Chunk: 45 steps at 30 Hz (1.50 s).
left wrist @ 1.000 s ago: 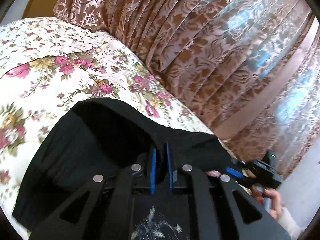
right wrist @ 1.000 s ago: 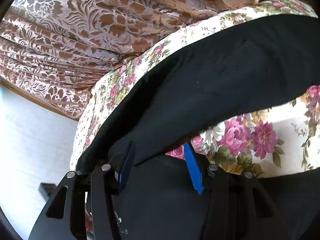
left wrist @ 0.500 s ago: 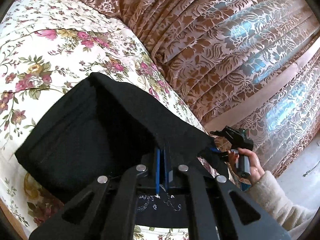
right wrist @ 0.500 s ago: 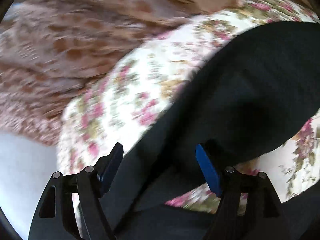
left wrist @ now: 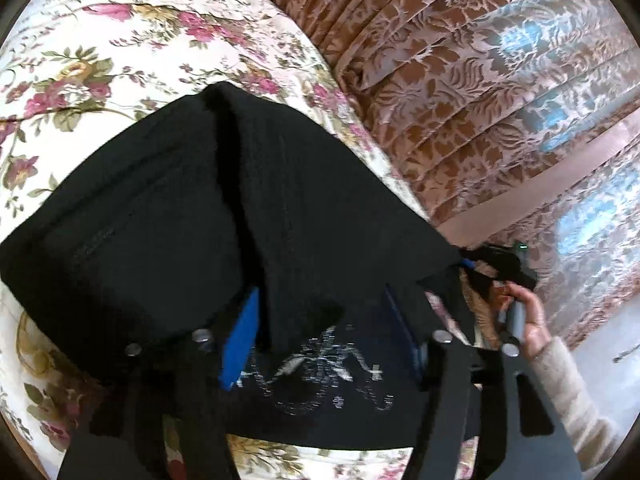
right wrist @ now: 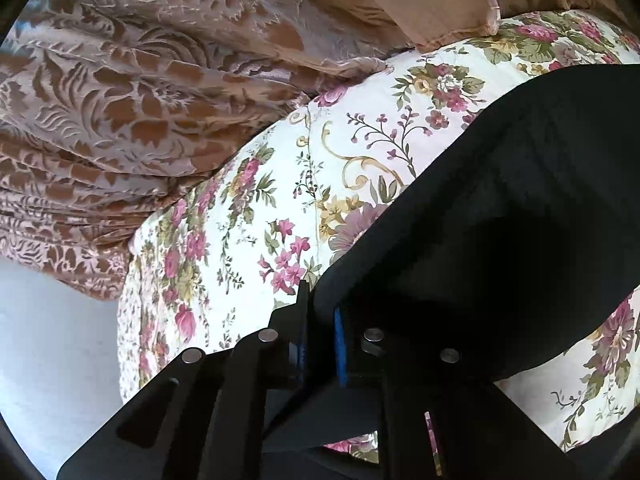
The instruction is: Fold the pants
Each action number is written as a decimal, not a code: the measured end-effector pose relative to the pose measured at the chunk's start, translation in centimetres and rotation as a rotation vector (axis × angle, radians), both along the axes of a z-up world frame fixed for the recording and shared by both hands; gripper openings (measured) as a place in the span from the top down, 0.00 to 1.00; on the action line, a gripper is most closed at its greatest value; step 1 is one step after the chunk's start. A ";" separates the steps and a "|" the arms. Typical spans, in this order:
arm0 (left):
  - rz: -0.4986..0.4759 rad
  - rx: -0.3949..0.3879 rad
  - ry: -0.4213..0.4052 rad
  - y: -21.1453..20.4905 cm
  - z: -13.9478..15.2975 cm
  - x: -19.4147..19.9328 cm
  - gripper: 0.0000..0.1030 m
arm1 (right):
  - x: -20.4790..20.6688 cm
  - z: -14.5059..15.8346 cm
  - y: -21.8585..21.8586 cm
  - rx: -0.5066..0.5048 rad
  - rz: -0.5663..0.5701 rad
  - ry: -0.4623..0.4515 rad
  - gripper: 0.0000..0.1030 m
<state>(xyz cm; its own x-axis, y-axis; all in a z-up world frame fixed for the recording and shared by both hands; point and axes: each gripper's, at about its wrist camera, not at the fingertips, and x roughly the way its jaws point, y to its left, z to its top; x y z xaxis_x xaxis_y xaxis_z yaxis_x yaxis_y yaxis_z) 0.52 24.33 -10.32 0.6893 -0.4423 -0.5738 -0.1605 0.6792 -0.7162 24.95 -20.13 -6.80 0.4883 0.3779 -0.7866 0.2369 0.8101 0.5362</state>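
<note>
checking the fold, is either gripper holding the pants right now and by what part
The right gripper is shut on the black pants at a folded edge. The left gripper is opening; cloth hangs between its fingers, unpinched.

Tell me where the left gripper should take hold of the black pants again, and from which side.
Grip the pants at the loose folded edge hanging between the opening jaws of the left gripper, coming from the near side: that edge is free and thin.

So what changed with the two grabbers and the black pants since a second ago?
The left gripper, pinched shut on the pants before, is opening and its pads no longer press the cloth. The right gripper, which stood open around the pants' edge, slid along it and has clamped shut on it. The pants stayed lying on the flowered bedspread, by the brown curtains.
</note>
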 end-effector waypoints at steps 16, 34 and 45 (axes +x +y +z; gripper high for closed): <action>0.041 -0.136 -0.228 6.7 8.9 1.7 0.94 | -4.1 6.5 -0.8 0.035 0.073 -0.177 0.92; 0.083 -0.124 -0.121 10.5 2.5 -4.6 0.94 | -26.9 3.0 2.8 -0.058 0.343 -0.314 0.92; 0.126 -0.113 -0.053 10.1 -2.6 -7.1 0.94 | -28.8 -3.4 2.2 -0.004 0.307 -0.212 0.92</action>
